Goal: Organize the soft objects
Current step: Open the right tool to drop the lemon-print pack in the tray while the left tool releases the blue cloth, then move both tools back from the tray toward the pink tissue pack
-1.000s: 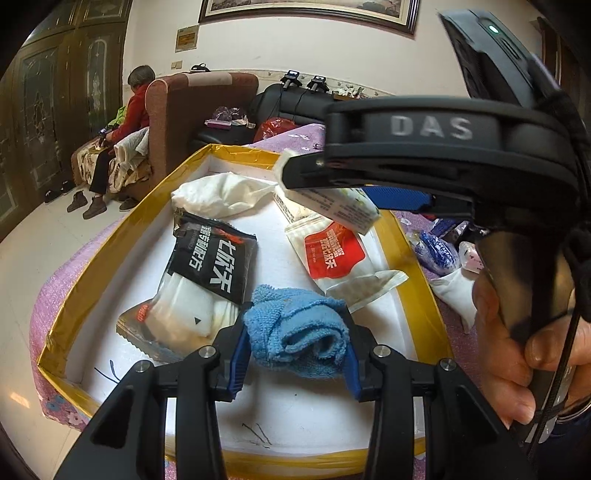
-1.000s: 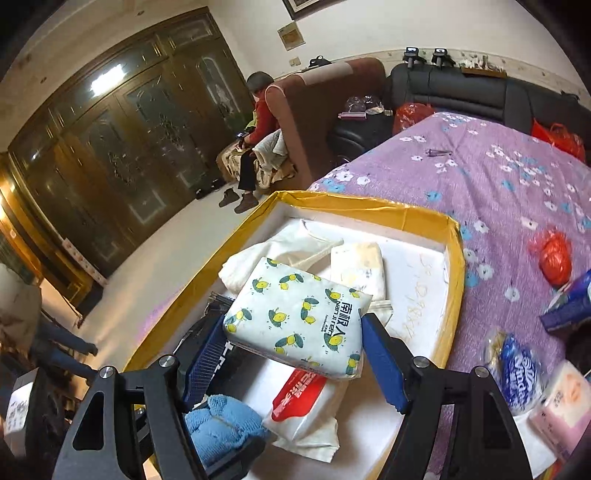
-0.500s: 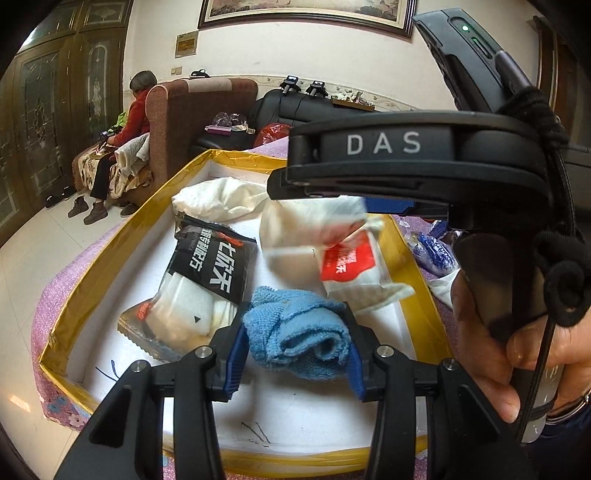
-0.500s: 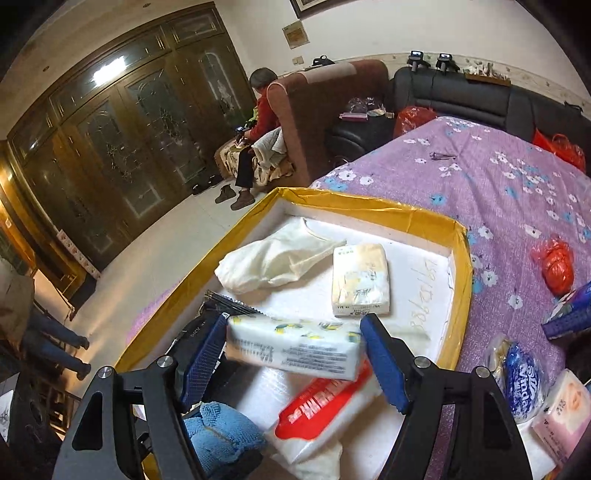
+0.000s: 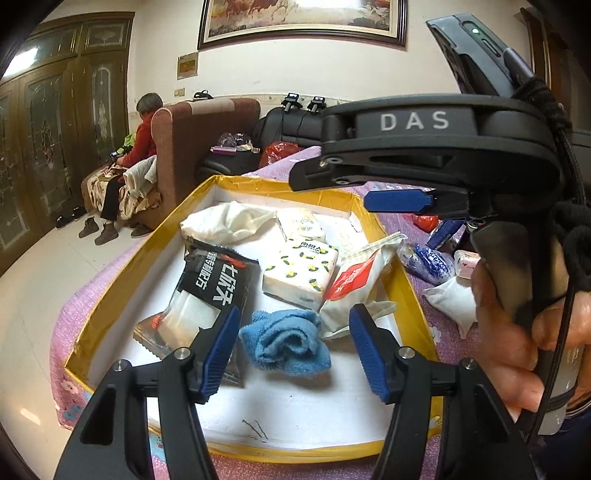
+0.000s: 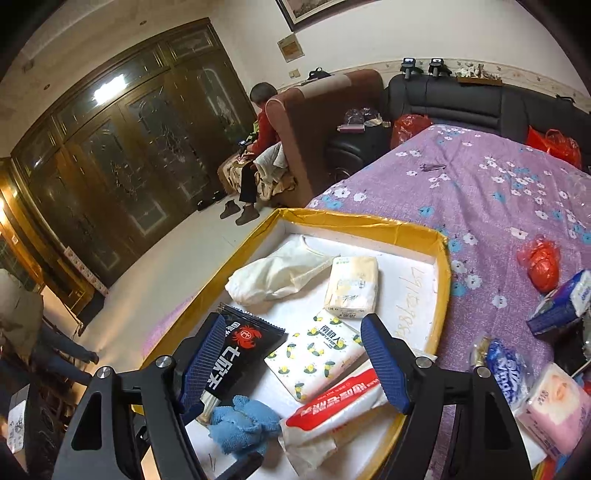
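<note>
Nearest the left gripper, the blue cloth lies loose on the white floor of the tray between the blue pads, which are parting and no longer press it. Just left of it sits the black snack packet, and just right the red-and-white wipes pack. Beyond the cloth lies the lemon-print tissue pack, flat on the tray. The right gripper hovers above that lemon-print pack with its jaws spread wide and nothing between them; the hand gripping its handle shows at the right of the left view. Farther on rest a cream tissue pack and a pale folded cloth, touching each other near the far wall of the yellow-edged tray. The tray sits on a purple flowered bedspread; to the right of the right gripper, outside the tray, lie more tissue packets and a red bag. Past the bed stand a brown armchair with a seated person, a black sofa, dark wooden doors, and a framed picture on the wall.
</note>
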Demonstrator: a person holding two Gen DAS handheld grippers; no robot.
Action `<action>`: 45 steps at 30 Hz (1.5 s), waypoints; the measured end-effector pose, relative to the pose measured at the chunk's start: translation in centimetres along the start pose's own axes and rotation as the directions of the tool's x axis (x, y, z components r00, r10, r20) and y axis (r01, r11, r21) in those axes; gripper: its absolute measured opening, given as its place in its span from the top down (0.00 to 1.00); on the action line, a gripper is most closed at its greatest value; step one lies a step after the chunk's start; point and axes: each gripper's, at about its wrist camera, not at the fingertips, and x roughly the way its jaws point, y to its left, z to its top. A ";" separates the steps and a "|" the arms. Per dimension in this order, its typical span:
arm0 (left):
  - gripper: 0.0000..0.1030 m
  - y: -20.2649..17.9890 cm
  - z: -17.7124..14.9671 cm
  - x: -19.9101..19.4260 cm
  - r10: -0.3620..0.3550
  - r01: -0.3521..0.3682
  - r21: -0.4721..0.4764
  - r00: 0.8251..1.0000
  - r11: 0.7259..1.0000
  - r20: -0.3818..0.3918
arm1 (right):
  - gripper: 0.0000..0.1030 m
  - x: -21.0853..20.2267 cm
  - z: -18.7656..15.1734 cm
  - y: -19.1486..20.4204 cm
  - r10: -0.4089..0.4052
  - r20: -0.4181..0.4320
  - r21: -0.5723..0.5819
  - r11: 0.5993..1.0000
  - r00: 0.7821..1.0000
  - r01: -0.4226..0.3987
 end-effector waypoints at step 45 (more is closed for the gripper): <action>0.22 -15.0 3.6 2.9 -0.280 0.309 0.136 0.940 0.941 -0.194 | 0.19 -17.4 -10.6 -24.4 -0.051 0.036 0.476 0.879 0.998 0.027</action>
